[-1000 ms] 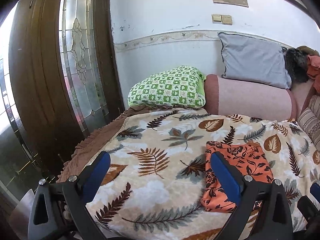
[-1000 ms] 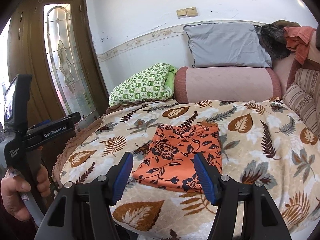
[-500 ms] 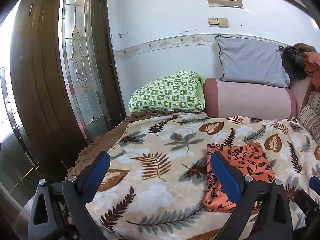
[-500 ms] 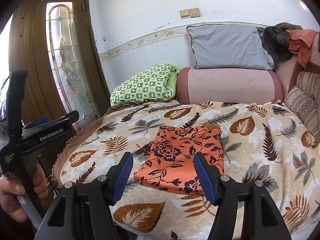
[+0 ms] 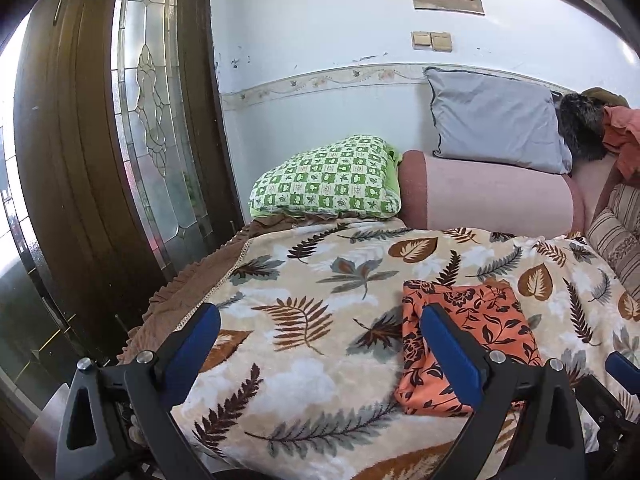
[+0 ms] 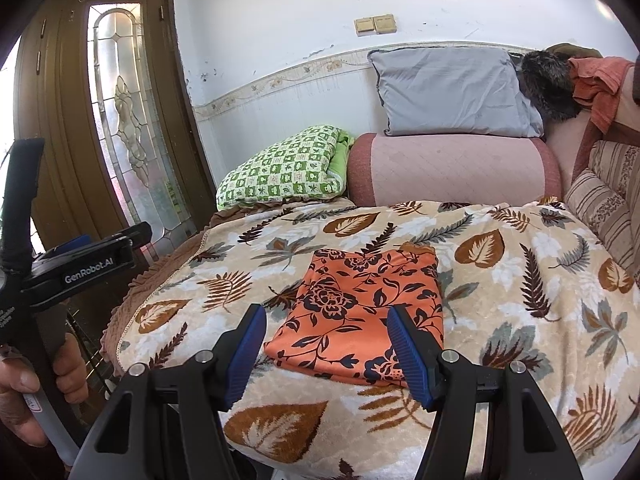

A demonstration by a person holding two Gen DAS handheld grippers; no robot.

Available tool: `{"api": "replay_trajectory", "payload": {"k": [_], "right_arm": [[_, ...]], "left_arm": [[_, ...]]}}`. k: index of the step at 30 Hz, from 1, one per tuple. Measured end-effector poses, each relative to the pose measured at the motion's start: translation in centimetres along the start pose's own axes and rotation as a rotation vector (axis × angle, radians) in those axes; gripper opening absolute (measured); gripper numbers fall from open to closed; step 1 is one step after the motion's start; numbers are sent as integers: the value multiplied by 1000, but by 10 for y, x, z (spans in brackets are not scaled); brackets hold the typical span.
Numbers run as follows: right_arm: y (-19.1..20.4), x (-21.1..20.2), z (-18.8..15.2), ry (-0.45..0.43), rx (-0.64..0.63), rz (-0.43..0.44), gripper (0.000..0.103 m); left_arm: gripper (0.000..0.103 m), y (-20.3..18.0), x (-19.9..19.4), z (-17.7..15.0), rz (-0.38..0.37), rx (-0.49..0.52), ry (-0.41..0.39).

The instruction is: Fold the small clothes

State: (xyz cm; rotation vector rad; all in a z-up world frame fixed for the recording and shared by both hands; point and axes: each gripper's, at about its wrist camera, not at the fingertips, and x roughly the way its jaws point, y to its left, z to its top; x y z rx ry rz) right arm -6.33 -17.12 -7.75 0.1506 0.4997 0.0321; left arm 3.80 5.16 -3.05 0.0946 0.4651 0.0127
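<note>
Right wrist view gives me the fullest account of the work, so I report from it first. The orange cloth with a black flower print (image 6: 360,312) lies on the bed, on the beige fleece blanket with brown and grey leaves (image 6: 520,280), as a flat, squared, several-layer packet with neat edges. I judge this garment folded; I see no loose sleeve or trailing corner. No other unfolded small garment lies on the blanket in reach, so what is left, if anything, I cannot establish. A rumpled salmon cloth (image 6: 596,88) is heaped at the far right on the sofa back, beside a dark furry item; whether it belongs to the task I cannot tell.

The right claw (image 6: 324,354) stands wide, nothing between its blue pads, hovering above the near edge of the folded packet without touching it. The left claw (image 5: 320,354) is likewise wide and empty, poised over the blanket to the left of the packet, its right pad in front of the packet's left edge.

Differences between views: the right wrist view shows the person's left hand (image 6: 36,392) gripping the handle of the left tool, and the packet's whole top face. The left wrist view shows neither hand; it shows the packet's thick left side and more of the brown wooden door with a leaded glass panel (image 5: 148,120), plus a blue tip of the right tool at its right border.
</note>
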Motion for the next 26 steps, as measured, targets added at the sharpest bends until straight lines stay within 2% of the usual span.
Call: {"api": "replay_trajectory", "payload": {"k": [17, 26], "right_arm": [[2, 20, -2, 40, -18, 14, 67], [-1, 39, 4, 58, -9, 33, 67]], "left_arm": [[100, -6, 15, -6, -31, 36, 37], [100, -6, 31, -7, -68, 20, 58]]}}
